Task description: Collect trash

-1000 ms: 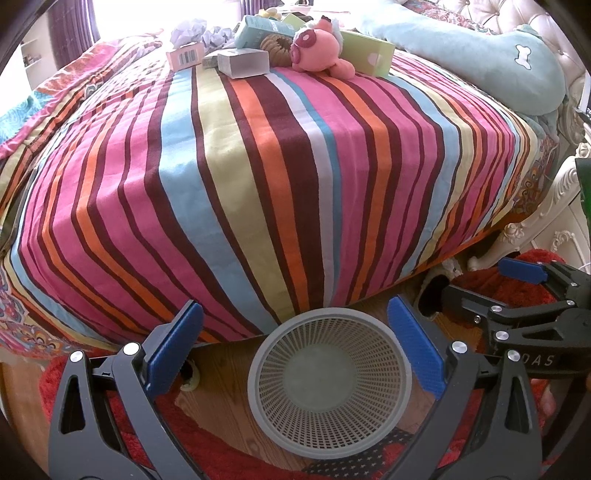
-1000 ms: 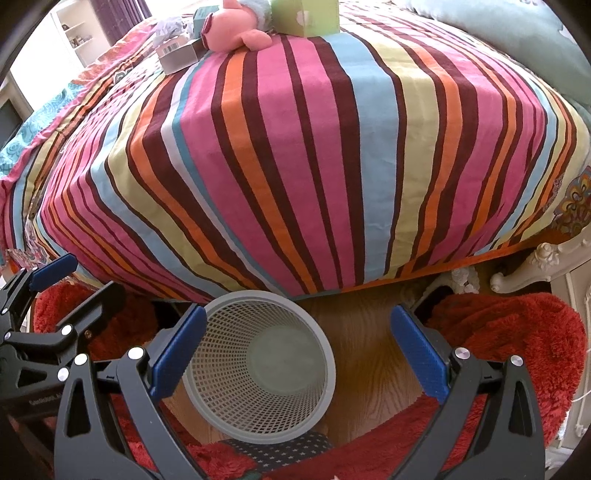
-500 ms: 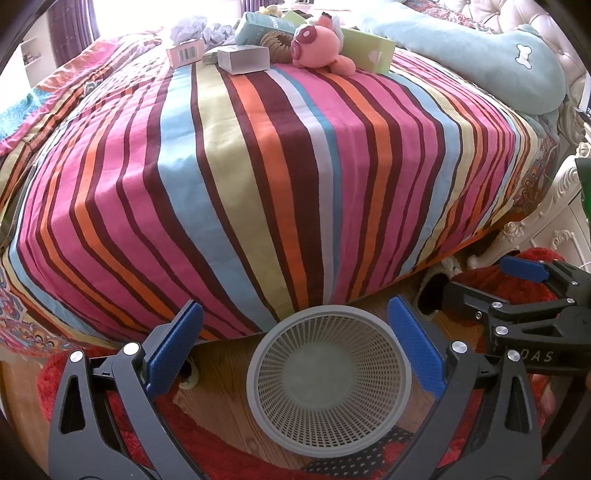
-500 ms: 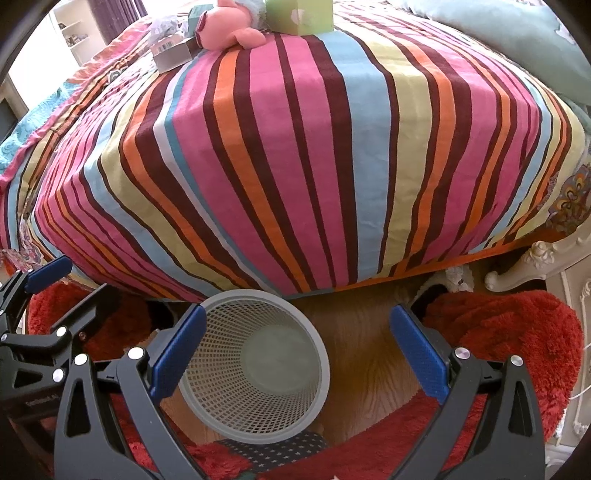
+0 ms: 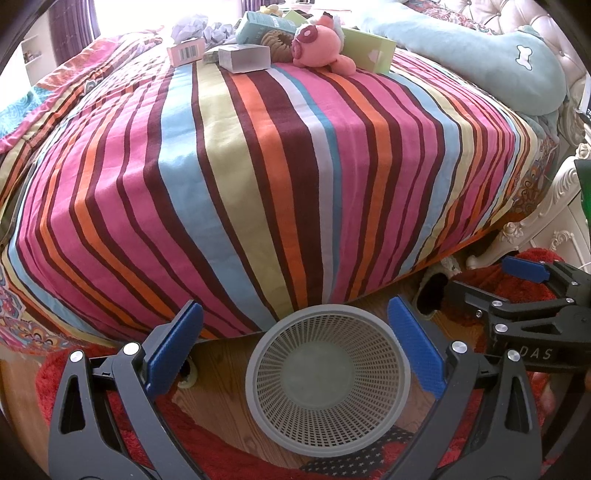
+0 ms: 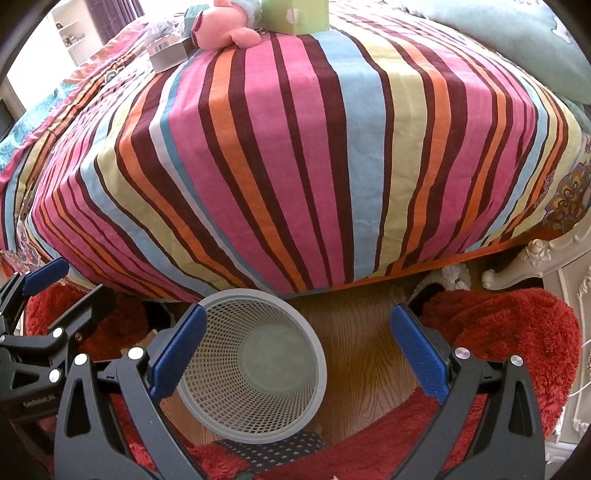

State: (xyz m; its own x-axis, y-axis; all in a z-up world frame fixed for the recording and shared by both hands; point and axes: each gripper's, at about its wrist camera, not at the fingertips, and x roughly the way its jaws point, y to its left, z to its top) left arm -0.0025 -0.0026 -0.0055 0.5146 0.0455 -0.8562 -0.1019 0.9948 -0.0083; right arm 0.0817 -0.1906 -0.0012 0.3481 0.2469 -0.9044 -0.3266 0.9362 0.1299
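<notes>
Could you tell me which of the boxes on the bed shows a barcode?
The small pink box at the left end of the cluster, beside the grey box. Its white barcode panel faces the camera; the grey, teal and green boxes show none.

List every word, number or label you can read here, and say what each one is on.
"DAS": on the black right gripper body, cut off at its start.
White lettering on the black left gripper body: too blurred to read.
Barcode on the small pink box: digits too small.

Black clamp frames, blue-padded fingers (image 5: 415,347), silver screws (image 5: 460,347).
</notes>
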